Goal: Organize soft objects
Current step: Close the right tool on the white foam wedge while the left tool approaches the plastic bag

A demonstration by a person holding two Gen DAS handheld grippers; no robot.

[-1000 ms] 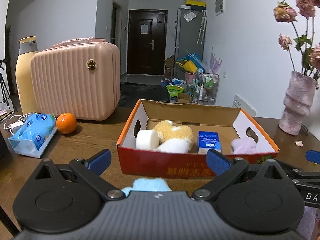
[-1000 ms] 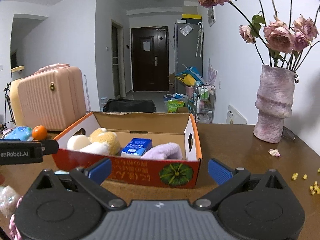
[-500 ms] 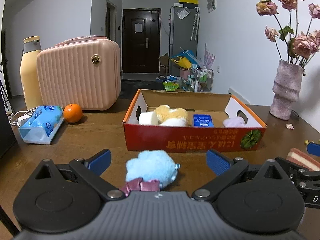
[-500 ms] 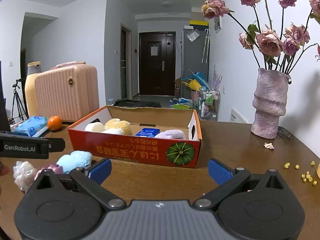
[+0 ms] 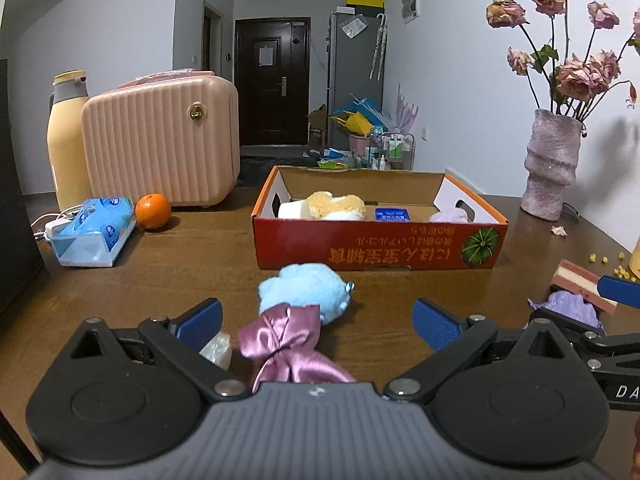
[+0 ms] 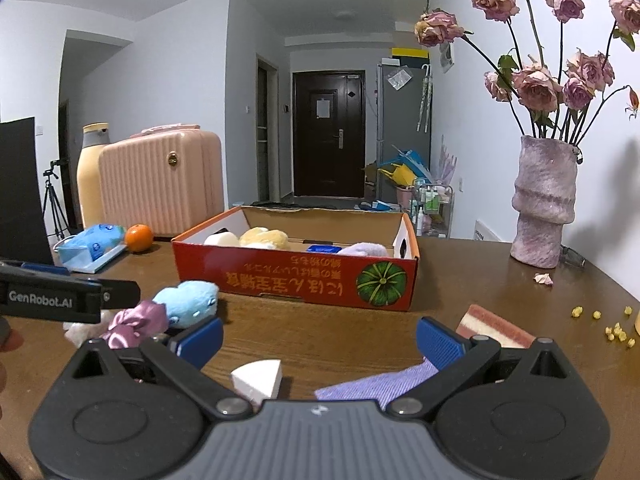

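A red cardboard box (image 5: 380,247) (image 6: 296,280) stands on the table and holds several soft items. In front of it lie a blue plush toy (image 5: 306,291) (image 6: 188,302) and a pink satin bow (image 5: 286,334) (image 6: 136,322). My left gripper (image 5: 316,322) is open and empty, with the bow between its fingers. My right gripper (image 6: 318,336) is open and empty above a white foam wedge (image 6: 258,380) and a purple cloth (image 6: 380,386). A striped sponge (image 6: 496,326) (image 5: 580,284) lies to the right.
A pink case (image 5: 160,144), a yellow bottle (image 5: 68,136), an orange (image 5: 153,211) and a tissue pack (image 5: 96,230) sit at the left. A vase of roses (image 6: 544,208) stands at the right. Yellow crumbs (image 6: 616,330) lie near the right edge.
Both grippers have pulled back from the box toward the table's near side. The blue toy, bow, foam wedge, cloth and sponge have come into view.
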